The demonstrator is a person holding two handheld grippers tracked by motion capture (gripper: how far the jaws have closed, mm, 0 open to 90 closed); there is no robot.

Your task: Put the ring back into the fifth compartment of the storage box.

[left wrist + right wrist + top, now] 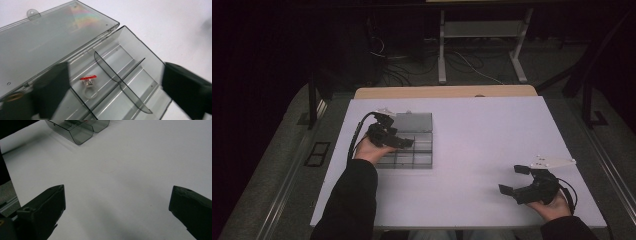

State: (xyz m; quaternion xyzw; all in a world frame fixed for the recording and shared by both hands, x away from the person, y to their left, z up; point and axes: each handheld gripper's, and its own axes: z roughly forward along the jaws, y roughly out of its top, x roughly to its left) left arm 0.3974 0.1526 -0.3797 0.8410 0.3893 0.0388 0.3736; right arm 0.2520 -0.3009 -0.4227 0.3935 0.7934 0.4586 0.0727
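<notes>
A smoky clear plastic compartment box (422, 155) lies at the table's left, with its lid (414, 121) folded back flat. My left gripper (404, 142) hovers over the box, open. In the left gripper view a small clear ring with a red top (88, 82) lies in one compartment of the box (140, 72), between thin dividers. The ring sits between my left gripper's (115, 95) wide-apart jaws and touches neither. My right gripper (511, 179) stands open near the front right, holding nothing. In its own view the right gripper (117, 202) faces bare white table, with the box (80, 127) far off at the top.
The white table top (482, 135) stretches between the box and my right hand. A wooden edge (447, 91) shows at the table's far side. Beyond it are a dark floor, cables and a metal stand's legs (442, 55).
</notes>
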